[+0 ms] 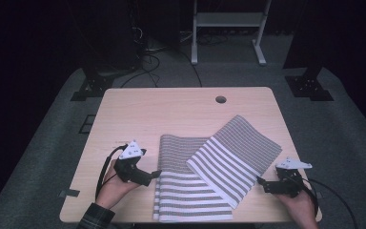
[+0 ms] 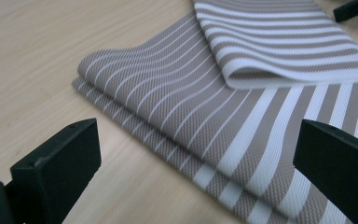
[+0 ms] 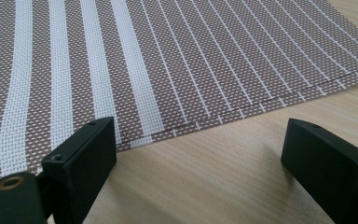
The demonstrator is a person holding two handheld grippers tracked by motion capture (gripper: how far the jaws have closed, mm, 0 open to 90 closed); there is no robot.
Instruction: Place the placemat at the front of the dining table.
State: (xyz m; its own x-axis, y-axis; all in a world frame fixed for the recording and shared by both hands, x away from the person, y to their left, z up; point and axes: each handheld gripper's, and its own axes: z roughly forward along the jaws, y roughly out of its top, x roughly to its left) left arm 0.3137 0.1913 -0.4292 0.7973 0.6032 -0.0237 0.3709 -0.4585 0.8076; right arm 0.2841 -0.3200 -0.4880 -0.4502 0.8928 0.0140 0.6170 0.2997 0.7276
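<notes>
jaws of the left gripper (image 1: 156, 174) gape at the nine o'clock edge of the folded brown-and-white striped woven mat (image 1: 205, 164), holding nothing; the right gripper (image 1: 261, 182), equally wide and empty, sits at four o'clock.

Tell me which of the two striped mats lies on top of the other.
The angled right mat: its corner overlaps the straight left mat, which lies square to the table edge.

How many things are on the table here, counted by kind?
Striped mats: 2, one folded and one lying askew across it
Grippers: 2, left gripper and right gripper, both open beside the mats
Total: 4
</notes>
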